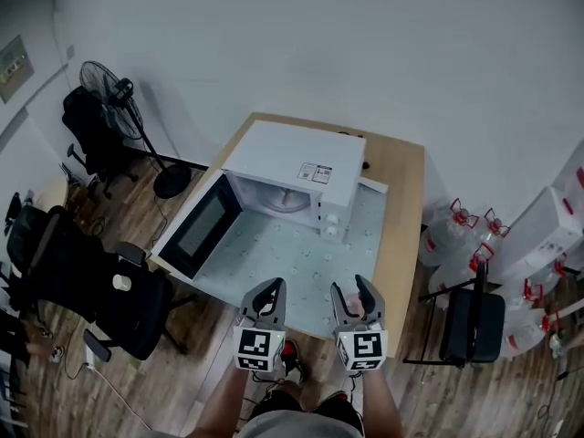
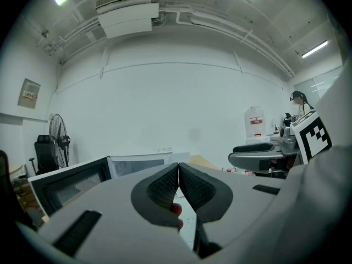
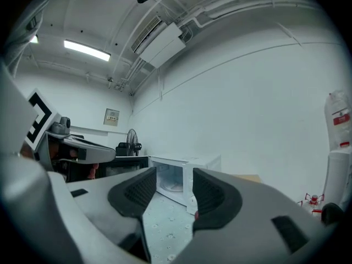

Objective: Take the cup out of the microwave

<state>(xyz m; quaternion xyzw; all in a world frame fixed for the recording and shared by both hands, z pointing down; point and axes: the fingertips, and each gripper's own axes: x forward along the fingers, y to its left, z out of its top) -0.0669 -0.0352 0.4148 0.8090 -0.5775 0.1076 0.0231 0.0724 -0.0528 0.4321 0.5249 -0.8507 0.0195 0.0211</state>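
A white microwave (image 1: pixel 297 167) stands at the back of the table (image 1: pixel 404 190), its dark-windowed door (image 1: pixel 203 226) swung open to the left. Inside I see only the glass turntable (image 1: pixel 281 199); no cup shows in any view. My left gripper (image 1: pixel 271 286) hovers over the table's near edge, jaws closed together with nothing between them (image 2: pixel 179 166). Beside it, my right gripper (image 1: pixel 356 288) stands open, a plain gap between its pads (image 3: pixel 175 175), empty. Both point toward the microwave (image 3: pixel 179 175), well short of it.
A pale dotted mat (image 1: pixel 283 254) covers the table in front of the microwave. A standing fan (image 1: pixel 114 85) and black office chairs (image 1: pixel 91 281) are at the left. Several water bottles (image 1: pixel 456 235) and a black chair (image 1: pixel 470 322) stand at the right.
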